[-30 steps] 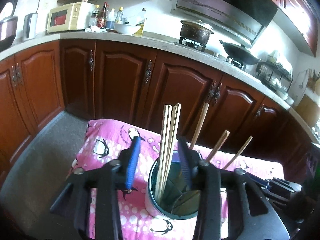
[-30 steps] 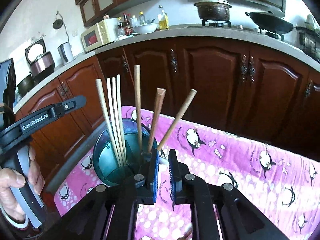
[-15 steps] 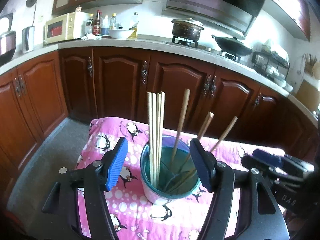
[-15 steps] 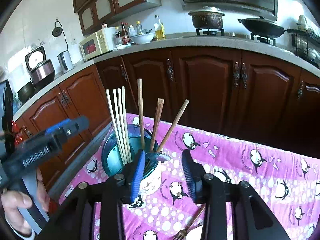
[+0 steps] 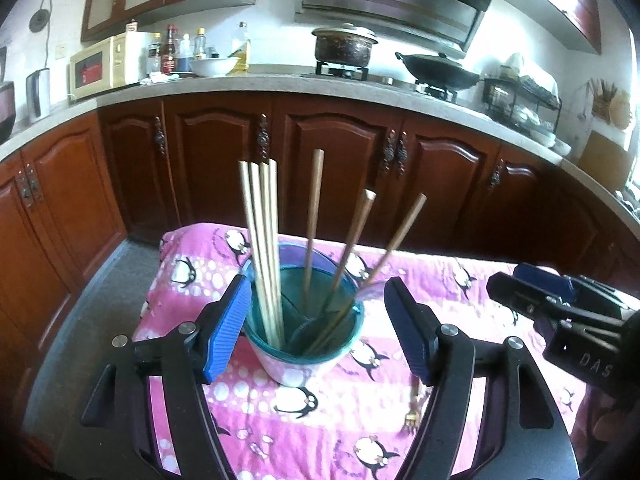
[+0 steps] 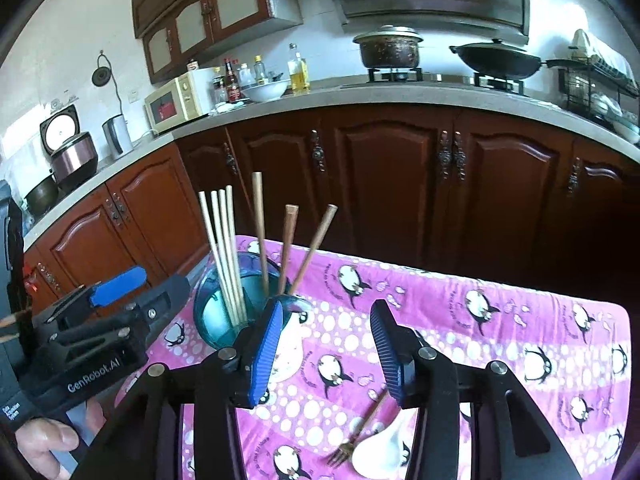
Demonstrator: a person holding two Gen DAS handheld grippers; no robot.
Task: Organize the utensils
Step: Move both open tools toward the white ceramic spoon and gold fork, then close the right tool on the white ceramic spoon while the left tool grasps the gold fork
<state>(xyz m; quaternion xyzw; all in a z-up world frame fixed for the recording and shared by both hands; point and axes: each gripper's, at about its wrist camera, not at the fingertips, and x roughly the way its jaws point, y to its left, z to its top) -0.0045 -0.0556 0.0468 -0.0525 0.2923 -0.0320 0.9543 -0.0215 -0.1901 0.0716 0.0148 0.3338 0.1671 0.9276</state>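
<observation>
Both grippers — left gripper [image 5: 318, 330], right gripper [image 6: 326, 348] — jaws opening, empty; fork [image 6: 352, 436] lies beside utensil cup [image 5: 304, 360], chopsticks [image 5: 262, 248] inside.

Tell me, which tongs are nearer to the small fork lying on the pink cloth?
Right. The right tongs hover just above the fork, jaws opening, nothing between them. The left tongs straddle the utensil cup, jaws opening, not touching it.

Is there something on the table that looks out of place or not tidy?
Yes. A fork lies loose on the penguin tablecloth, beside something white at the frame's lower edge, while the chopsticks and wooden-handled utensils stand in the teal cup. The cup is upright; nothing looks spilled.
</observation>
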